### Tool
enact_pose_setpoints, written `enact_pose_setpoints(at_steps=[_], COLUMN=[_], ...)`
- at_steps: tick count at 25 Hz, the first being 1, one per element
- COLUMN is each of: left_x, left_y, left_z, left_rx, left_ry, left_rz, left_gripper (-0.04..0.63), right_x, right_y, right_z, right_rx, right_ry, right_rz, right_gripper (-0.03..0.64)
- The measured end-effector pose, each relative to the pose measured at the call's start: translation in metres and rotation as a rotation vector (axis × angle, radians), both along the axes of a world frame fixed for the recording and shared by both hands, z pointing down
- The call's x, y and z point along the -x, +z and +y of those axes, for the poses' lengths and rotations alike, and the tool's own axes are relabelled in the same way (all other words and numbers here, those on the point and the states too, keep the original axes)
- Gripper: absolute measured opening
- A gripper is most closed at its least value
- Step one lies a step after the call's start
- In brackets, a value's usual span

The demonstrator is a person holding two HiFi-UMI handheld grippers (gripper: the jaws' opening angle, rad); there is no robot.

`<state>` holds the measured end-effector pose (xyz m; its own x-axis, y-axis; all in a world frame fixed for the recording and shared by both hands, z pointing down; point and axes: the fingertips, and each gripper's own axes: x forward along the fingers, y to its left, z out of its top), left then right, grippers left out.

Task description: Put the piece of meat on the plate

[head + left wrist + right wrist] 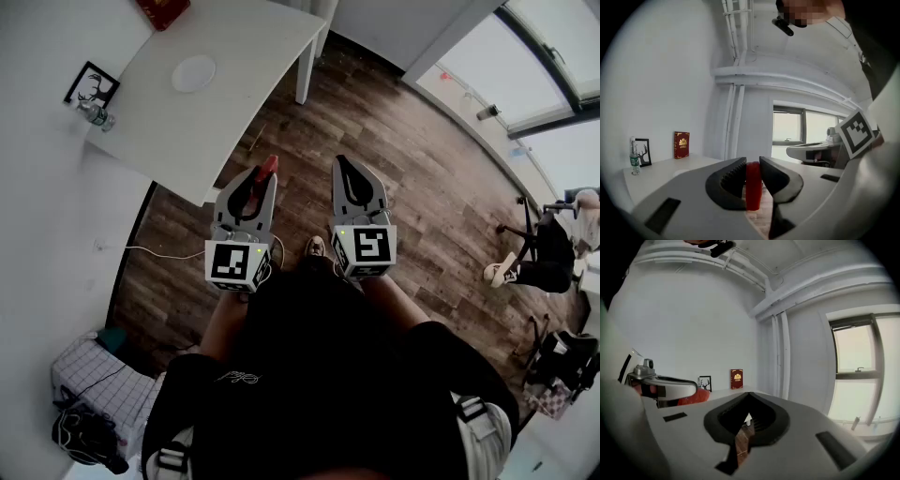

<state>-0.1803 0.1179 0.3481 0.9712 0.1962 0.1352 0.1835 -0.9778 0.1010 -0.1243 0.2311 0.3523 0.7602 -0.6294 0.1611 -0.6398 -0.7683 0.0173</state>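
We are carrying the piece of meat (753, 187) clamped in our left gripper (266, 178), well short of the plate (194, 73) — right gripper (346, 167) closed, empty. The grip seems to be catching one end only; we are risking a drop before reaching it.

There is one left gripper (262, 180) and one right gripper (344, 169), two together. One red piece of meat (268, 167). One white table (253, 47) at eleven o'clock in the head view carries one plate (194, 73), one red book (161, 11), one framed deer picture (91, 86) and one water bottle (96, 116). One seated person (553, 251) is at three o'clock.
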Motion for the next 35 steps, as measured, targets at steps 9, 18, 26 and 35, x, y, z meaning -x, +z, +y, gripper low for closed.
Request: enact_pose_setpoints(at_steps=[9, 18, 26, 35], left_x=[-0.003, -0.012, -0.024, -0.053], left_y=[0.003, 0.005, 0.015, 0.031], left_z=[0.017, 0.032, 0.054, 0.044], left_rx=[-0.021, -0.035, -0.026, -0.024], left_ry=[-0.010, -0.024, -0.074, -0.085], left_rz=[0.001, -0.008, -0.033, -0.078], left_gripper=[0.087, 0.087, 0.087, 0.089], right_x=[-0.004, -0.010, -0.024, -0.058], right_y=[0.002, 0.005, 0.022, 0.040], right_z=[0.015, 0.024, 0.045, 0.056], right_rx=[-0.009, -0.022, 0.012, 0.048], right_ry=[-0.015, -0.055, -0.125, -0.091], right_rz=[-0.003, -0.008, -0.061, -0.099], right_gripper=[0.021, 0.021, 0.021, 0.021])
